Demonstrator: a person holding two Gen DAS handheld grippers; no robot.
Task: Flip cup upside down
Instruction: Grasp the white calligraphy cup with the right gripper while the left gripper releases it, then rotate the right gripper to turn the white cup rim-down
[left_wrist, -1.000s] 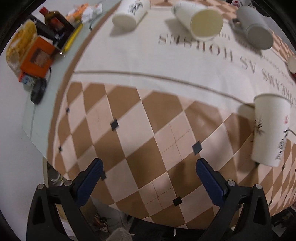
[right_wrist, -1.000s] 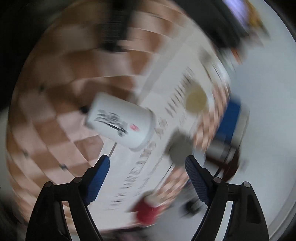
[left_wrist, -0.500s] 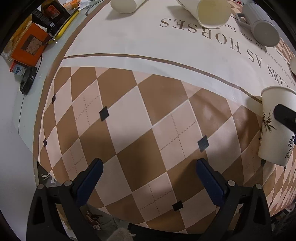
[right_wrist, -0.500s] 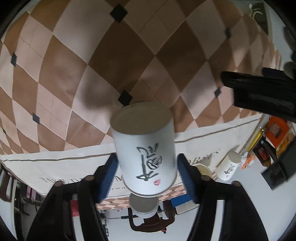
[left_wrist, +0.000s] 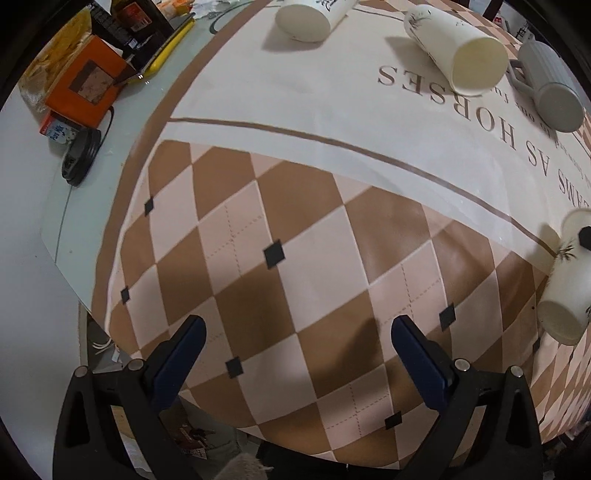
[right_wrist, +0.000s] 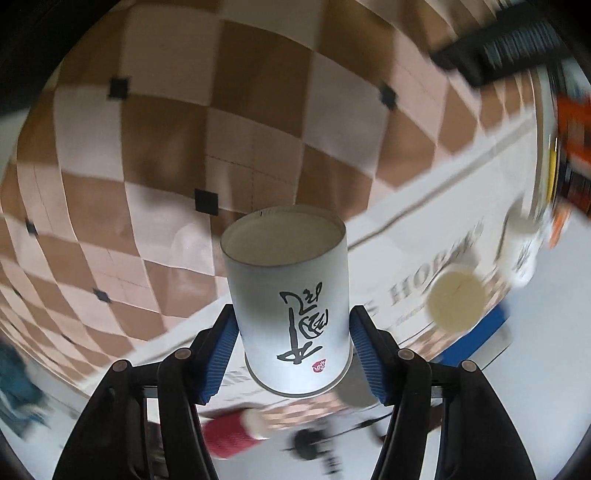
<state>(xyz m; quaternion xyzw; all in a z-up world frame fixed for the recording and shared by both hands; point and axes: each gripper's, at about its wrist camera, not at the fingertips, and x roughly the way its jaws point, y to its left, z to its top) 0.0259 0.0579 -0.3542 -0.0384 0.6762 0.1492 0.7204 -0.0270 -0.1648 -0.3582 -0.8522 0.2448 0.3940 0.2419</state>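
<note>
**Cup tips over in the right tongs' grip**

Half a second ago the paper cup (right_wrist: 291, 306) stood upright on the checked tablecloth (left_wrist: 295, 229) in the left wrist view, with a black fingertip just reaching its side; now it leans hard, base swung out and low, rim up near the cloth's brown stripe. In the right wrist view it has held its place between the blue pads while the background has swung and smeared, so the wrist appears to be rolling.

The right gripper (right_wrist: 293, 354) pinches the cup across its wall, one pad (right_wrist: 221, 350) pressed on each side close to the wider rim end. The narrower closed base points away from the camera, toward the cloth. The left gripper (left_wrist: 295, 354) is spread wide with nothing between its fingers, hovering over the near diamonds, well apart from the cup.

The risks, as I judge them: thin paper walls can buckle if the squeeze tightens, and the taper could let the cup slide out through the pads mid-turn. Setting it down before the rim is level with the cloth would likely leave it on its side, like the two other paper cups (left_wrist: 458, 48) lying beyond the lettering beside a grey mug (left_wrist: 550, 88).
</note>
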